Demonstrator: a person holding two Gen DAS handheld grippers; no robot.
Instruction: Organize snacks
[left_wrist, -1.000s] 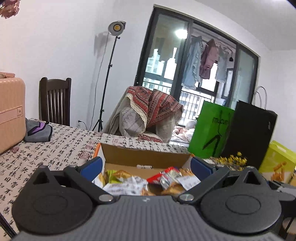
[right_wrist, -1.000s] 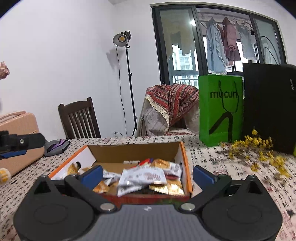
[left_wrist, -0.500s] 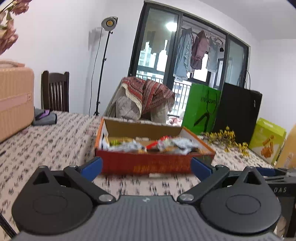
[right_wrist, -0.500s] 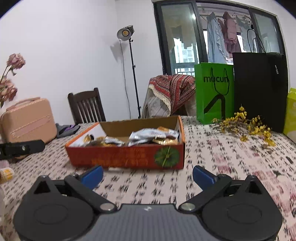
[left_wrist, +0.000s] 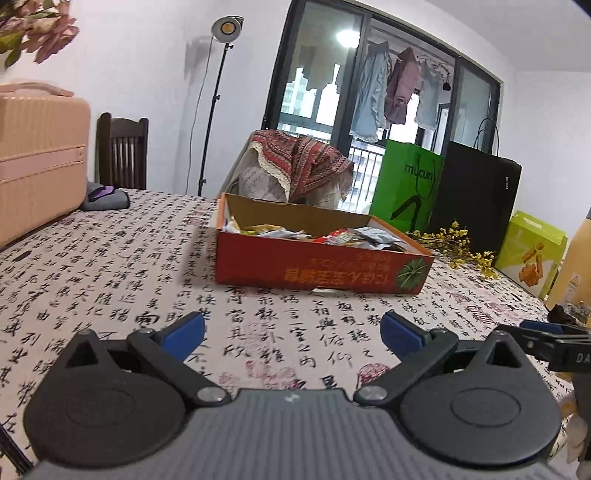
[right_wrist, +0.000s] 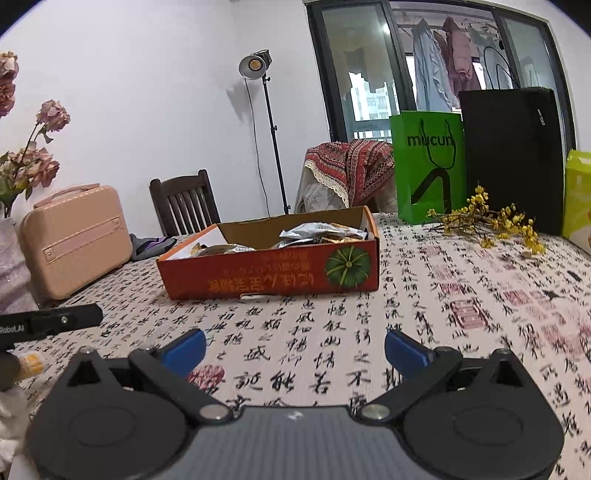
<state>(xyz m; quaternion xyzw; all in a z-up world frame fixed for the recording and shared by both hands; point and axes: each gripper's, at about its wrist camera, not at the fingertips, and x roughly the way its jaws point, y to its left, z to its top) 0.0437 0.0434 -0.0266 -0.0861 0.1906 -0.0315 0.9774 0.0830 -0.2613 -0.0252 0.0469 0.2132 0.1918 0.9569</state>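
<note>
Left wrist view puts your left gripper (left_wrist: 291, 330) low over the table (left_wrist: 110, 280), its blue-tipped fingers (left_wrist: 183, 330) spread wide with nothing between them. Ahead of those fingers, well apart from them, sits the red snack box (left_wrist: 317, 264), its long printed side facing you and its long axis running across your view; the far right corner swings slightly away from you. Snack packets (left_wrist: 332, 234) lie heaped inside, open top up, and the print on the front reads upside down. Off to the right of the gripper, the tip of your right gripper (left_wrist: 546, 341) pokes into the frame. In the right wrist view, that right gripper (right_wrist: 295, 349) is likewise held wide, empty, just above the calligraphy tablecloth (right_wrist: 461, 295). From here the box (right_wrist: 273, 275) lies ahead and a little left of the fingers, its long side again across the view, the pumpkin picture (right_wrist: 347, 266) at its right end. Beyond the box to the right stand a green bag (right_wrist: 428, 166) and a black bag (right_wrist: 513, 158), with yellow flowers (right_wrist: 487, 219) lying before them.
</note>
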